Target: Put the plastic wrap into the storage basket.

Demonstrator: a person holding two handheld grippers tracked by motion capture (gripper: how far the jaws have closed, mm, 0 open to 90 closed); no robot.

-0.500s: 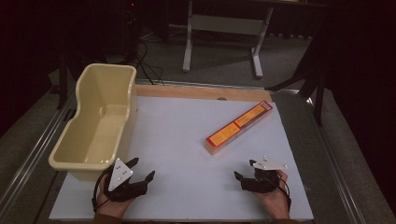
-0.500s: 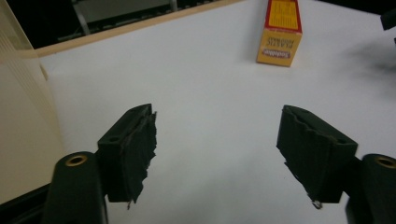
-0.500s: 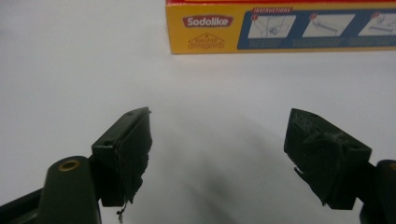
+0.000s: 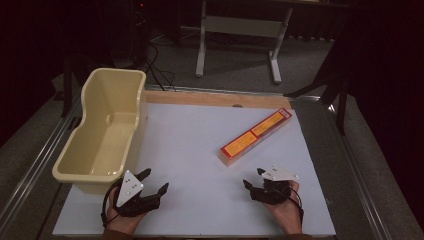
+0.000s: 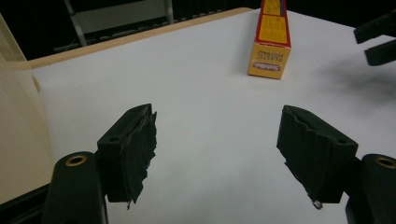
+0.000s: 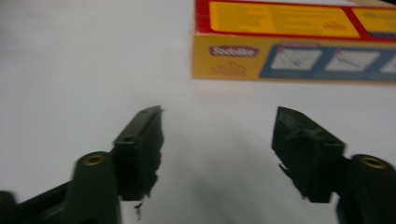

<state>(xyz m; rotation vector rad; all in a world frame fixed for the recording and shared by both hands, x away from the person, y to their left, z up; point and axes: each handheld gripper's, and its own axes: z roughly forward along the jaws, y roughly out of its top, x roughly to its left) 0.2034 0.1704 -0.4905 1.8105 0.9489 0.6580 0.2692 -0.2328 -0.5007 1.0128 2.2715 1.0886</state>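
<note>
White table: long yellow-and-red box flat, diagonal, right of centre; cream tub at left edge. Left gripper beside tub, jaws spread, empty. Right gripper just below box, jaws spread, empty

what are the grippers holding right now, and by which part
Nothing is held. The left gripper and right gripper both stand open above the white table, and the long yellow box lies untouched ahead of them.
</note>
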